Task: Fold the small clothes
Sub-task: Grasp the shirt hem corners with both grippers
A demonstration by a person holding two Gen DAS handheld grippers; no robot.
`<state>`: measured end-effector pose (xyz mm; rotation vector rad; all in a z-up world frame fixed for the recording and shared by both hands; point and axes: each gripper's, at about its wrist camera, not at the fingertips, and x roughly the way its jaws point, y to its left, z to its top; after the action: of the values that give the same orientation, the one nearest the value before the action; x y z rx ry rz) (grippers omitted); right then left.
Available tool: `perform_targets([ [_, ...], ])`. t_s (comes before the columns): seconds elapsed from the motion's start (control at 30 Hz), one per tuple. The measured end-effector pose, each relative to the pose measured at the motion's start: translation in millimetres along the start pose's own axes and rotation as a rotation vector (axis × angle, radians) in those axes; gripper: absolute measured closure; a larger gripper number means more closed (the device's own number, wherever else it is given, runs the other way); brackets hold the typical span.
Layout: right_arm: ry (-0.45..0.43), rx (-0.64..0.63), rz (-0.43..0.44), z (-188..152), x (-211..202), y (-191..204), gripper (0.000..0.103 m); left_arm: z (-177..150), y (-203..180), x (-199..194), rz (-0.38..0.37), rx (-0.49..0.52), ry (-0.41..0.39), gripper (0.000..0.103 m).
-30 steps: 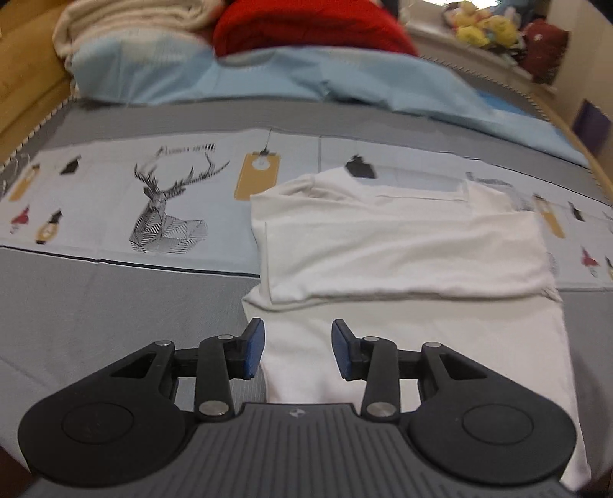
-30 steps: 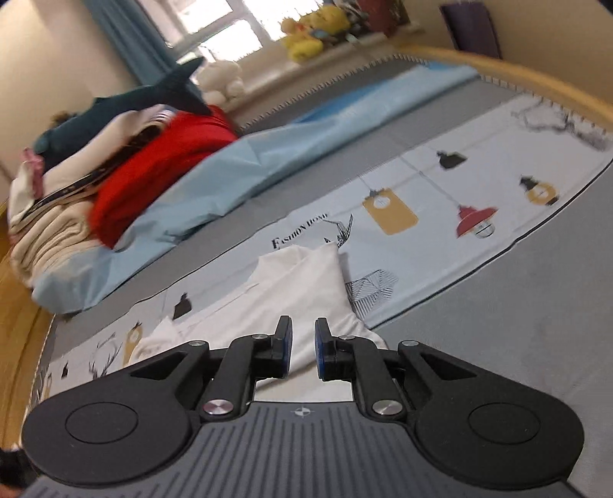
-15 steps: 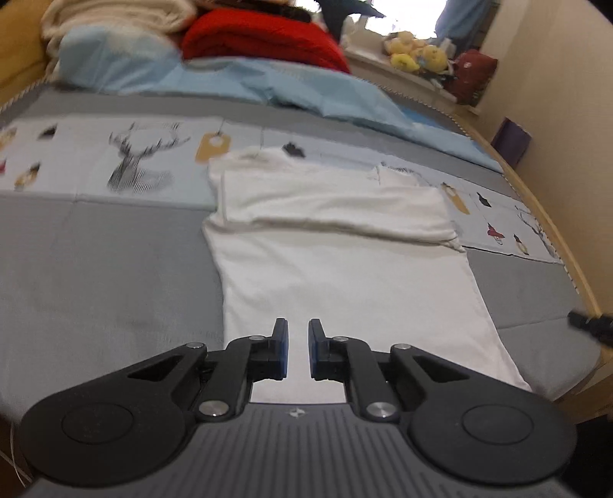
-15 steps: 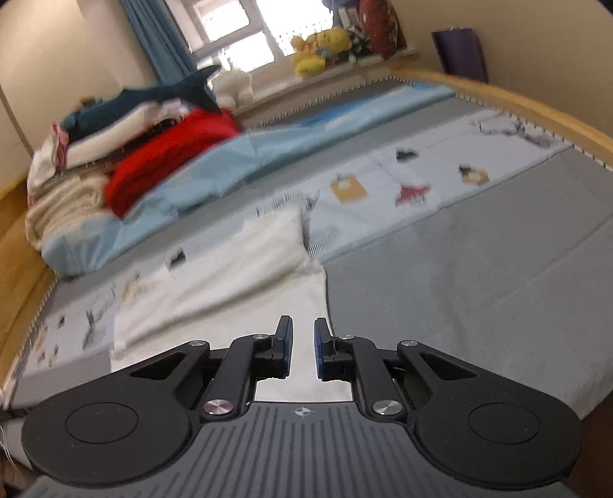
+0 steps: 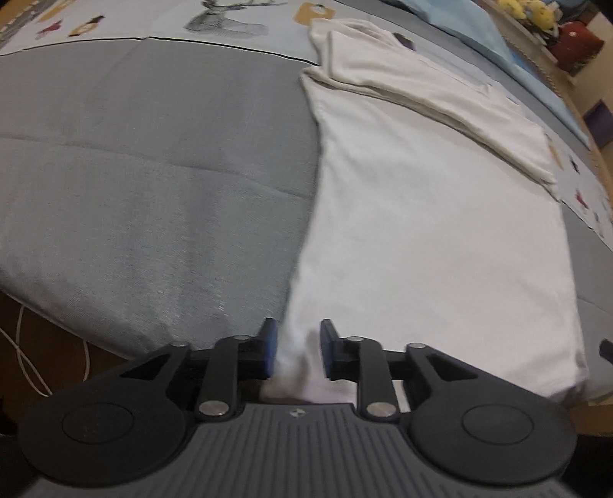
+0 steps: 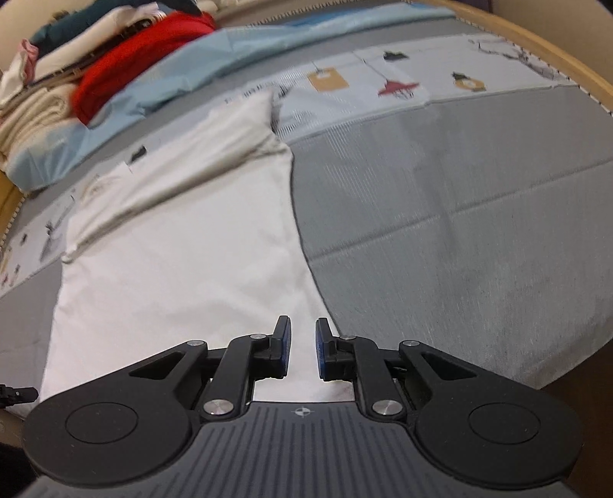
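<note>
A white T-shirt (image 5: pixel 421 214) lies flat on the grey bed cover, its top part folded down over the body; it also shows in the right wrist view (image 6: pixel 180 245). My left gripper (image 5: pixel 295 352) is open, its jaws on either side of the shirt's near left hem corner. My right gripper (image 6: pixel 302 352) is open by a narrower gap, just over the shirt's near right hem corner. Neither gripper is closed on the cloth.
The grey bed cover (image 5: pixel 153 172) has a printed pale band with a deer (image 5: pixel 226 21). Folded red (image 6: pixel 134 57) and cream clothes and a light blue sheet (image 6: pixel 237 49) lie at the far side. A white cable (image 5: pixel 30 344) lies on the floor, left.
Both grippers have come down and back to the shirt's near hem corners. The left jaws, nearly shut half a second ago, have opened; the right jaws have opened a little.
</note>
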<state>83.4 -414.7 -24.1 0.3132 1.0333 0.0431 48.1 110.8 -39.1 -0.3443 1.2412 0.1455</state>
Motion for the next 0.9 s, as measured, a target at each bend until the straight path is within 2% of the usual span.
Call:
perform_targets([
  [0.13,0.068,-0.018,-0.043,-0.9,17.6,-1.0,0.079,4.6,3.4,6.9,0.005,-0.033,0.021,0.071],
  [0.3,0.155,-0.048,-0.121,-6.2,37.6,-4.1,0.078,0.6,0.4,23.0,0.041,0.001,0.081,0.072],
  [0.33,0.169,-0.050,-0.133,-7.3,40.2,-5.3,0.078,-1.7,-0.8,22.3,0.047,0.018,0.081,0.074],
  [0.4,0.186,-0.041,-0.135,-9.5,43.3,-8.2,0.078,-5.2,-3.5,20.5,0.028,0.042,0.092,0.098],
  [0.47,0.185,-0.058,-0.129,-10.5,42.0,-7.4,0.078,-8.7,-7.6,15.9,0.025,0.067,0.081,0.098],
  [0.53,0.175,-0.054,-0.114,-10.8,39.1,-8.5,0.095,-11.6,-9.7,6.2,0.028,0.083,0.047,0.098],
  [0.6,0.139,-0.015,-0.094,-8.4,32.0,-12.9,0.097,-12.5,-8.5,-1.8,0.013,0.069,0.017,0.098],
  [0.67,0.113,0.030,-0.074,-6.1,26.2,-19.4,0.097,-14.3,-6.0,-1.6,0.024,0.055,0.021,0.098],
  [0.77,0.154,0.038,-0.099,-8.1,33.1,-22.4,0.096,-12.8,-6.8,9.1,0.059,0.049,0.071,0.096],
  [0.87,0.173,0.010,-0.106,-10.4,37.6,-16.5,0.095,-13.6,-9.2,12.4,0.062,0.048,0.088,0.070],
  [0.9,0.174,0.003,-0.108,-10.5,38.6,-15.4,0.094,-14.7,-10.4,13.0,0.063,0.058,0.090,0.069],
])
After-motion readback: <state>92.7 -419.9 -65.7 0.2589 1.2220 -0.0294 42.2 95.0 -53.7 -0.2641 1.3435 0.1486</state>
